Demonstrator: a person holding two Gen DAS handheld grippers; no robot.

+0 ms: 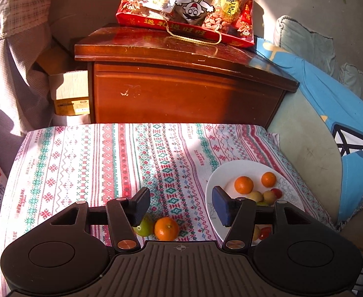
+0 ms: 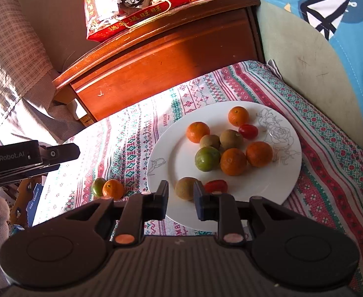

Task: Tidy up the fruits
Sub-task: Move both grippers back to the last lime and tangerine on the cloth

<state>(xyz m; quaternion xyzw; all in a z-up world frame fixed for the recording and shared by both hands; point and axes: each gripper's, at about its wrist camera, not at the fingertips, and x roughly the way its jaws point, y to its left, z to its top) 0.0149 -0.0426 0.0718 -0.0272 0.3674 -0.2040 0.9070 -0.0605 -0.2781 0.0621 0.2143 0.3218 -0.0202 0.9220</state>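
Observation:
A white plate (image 2: 290, 173) lies on the patterned cloth and holds several fruits: small oranges (image 2: 233, 161), a green fruit (image 2: 207, 159), brown kiwis (image 2: 231, 139) and red tomatoes (image 2: 248, 131). A loose orange (image 1: 166, 228) and a loose green fruit (image 1: 144, 226) lie on the cloth left of the plate (image 1: 214, 212); they also show in the right wrist view, orange (image 2: 113, 189) and green fruit (image 2: 97, 186). My left gripper (image 1: 181, 204) is open, above and just behind the loose orange. My right gripper (image 2: 181, 199) is open and empty, over the plate's near rim by a kiwi (image 2: 186, 188).
A dark wooden cabinet (image 1: 181, 91) stands behind the cloth-covered table (image 1: 82, 163), with a red snack bag (image 1: 188, 7) on top. Blue bedding and a cushion (image 1: 330, 113) lie to the right, curtains (image 1: 13, 74) and a cardboard box (image 1: 69, 94) to the left.

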